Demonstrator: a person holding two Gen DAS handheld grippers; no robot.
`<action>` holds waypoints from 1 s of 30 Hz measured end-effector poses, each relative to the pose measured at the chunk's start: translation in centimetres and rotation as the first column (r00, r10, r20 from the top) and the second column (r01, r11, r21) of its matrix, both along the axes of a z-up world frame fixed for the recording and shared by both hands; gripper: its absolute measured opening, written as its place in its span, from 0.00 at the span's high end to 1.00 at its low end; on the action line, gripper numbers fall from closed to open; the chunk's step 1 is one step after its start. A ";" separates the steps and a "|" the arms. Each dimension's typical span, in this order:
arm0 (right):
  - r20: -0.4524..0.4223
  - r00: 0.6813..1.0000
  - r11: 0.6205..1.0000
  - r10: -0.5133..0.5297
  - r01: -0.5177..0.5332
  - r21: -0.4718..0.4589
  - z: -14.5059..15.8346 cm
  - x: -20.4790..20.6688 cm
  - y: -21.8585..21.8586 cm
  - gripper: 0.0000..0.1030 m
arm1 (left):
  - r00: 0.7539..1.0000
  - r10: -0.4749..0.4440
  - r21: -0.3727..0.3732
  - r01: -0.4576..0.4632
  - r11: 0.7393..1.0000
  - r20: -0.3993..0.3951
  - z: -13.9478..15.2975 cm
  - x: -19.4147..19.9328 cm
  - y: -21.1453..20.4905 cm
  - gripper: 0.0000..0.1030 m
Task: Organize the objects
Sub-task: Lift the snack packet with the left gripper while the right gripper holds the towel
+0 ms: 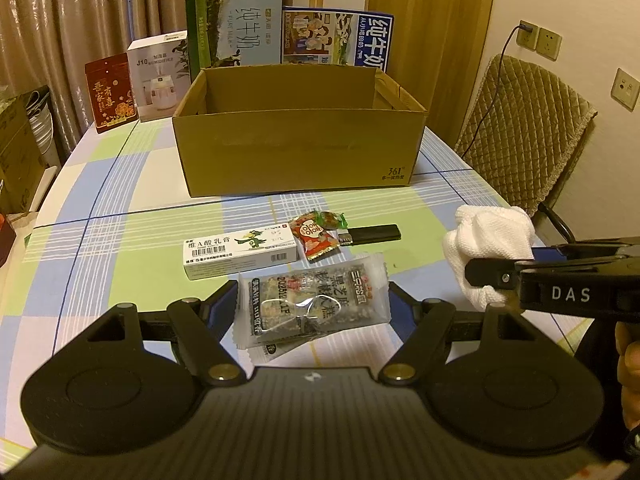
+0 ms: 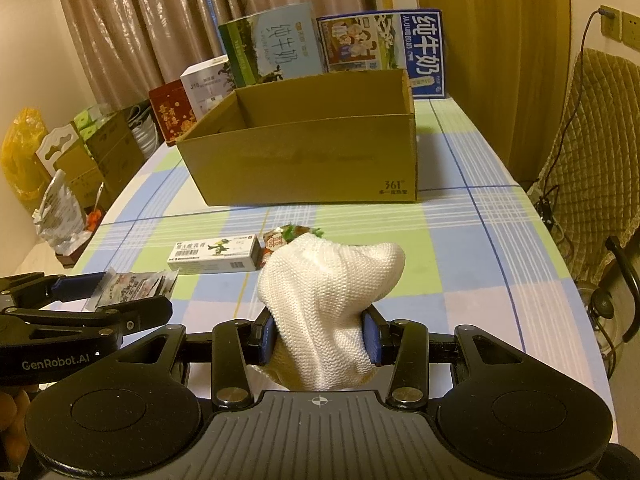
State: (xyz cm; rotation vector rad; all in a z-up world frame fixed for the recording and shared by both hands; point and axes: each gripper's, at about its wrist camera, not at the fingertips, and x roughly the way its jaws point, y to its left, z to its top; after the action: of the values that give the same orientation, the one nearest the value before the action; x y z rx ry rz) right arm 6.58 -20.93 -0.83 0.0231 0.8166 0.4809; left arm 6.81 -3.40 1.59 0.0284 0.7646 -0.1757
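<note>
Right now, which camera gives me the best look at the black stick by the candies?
The left wrist view: the black stick lies in full sight, right of the red candy. In the right wrist view, the white cloth held in the right gripper hides it.

Domestic setting, likely a dining room in a home. Table point(image 1: 120, 184) covered with a checked cloth in blue, green and white. Full-length beige curtains point(image 1: 80, 12) drawn behind it; warm indoor lighting. Chair point(image 1: 524, 132) with quilted padded cover drawn up at the table's right side. Wall sockets point(image 1: 548, 43) with a cable plugged in above the chair. Wooden door or panel point(image 2: 492, 60) in the corner. Household goods along the far table edge: two milk cartons point(image 1: 236, 36), a humidifier box point(image 1: 160, 76), a red gift box point(image 1: 112, 92). Stacked cardboard boxes point(image 2: 100, 160) and a yellow bag point(image 2: 22, 148) stored on the floor by the wall.
</note>
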 end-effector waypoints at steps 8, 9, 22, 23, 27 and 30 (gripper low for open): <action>0.000 1.000 1.000 -0.001 0.001 0.001 0.0 0.0 -0.1 0.61 | 1.000 -0.002 0.000 0.002 1.000 0.000 0.0 0.0 -0.1 0.30; 0.001 1.000 1.000 -0.001 0.001 0.000 0.0 0.0 -0.1 0.61 | 1.000 -0.002 0.000 0.002 1.000 0.000 -0.1 0.0 -0.1 0.30; 0.001 1.000 1.000 -0.001 0.001 0.001 -0.1 0.1 -0.1 0.61 | 1.000 -0.002 -0.001 0.002 1.000 -0.001 -0.1 0.0 0.0 0.30; 0.000 1.000 1.000 -0.001 0.001 0.001 -0.1 0.1 -0.1 0.61 | 1.000 -0.002 -0.001 0.002 1.000 -0.001 -0.1 0.0 -0.1 0.30; -0.001 1.000 1.000 -0.002 0.002 0.000 -0.1 0.1 -0.1 0.61 | 1.000 -0.002 0.000 0.002 1.000 -0.001 -0.1 0.0 -0.1 0.30; -0.001 1.000 1.000 -0.002 0.002 0.001 -0.1 0.1 -0.2 0.61 | 1.000 -0.003 -0.001 0.003 1.000 -0.002 -0.1 0.1 -0.1 0.30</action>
State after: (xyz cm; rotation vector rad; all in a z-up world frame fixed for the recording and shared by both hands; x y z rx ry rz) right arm 6.71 -21.11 -0.92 0.0249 0.8175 0.4796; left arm 6.90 -3.47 1.50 0.0288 0.7667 -0.1790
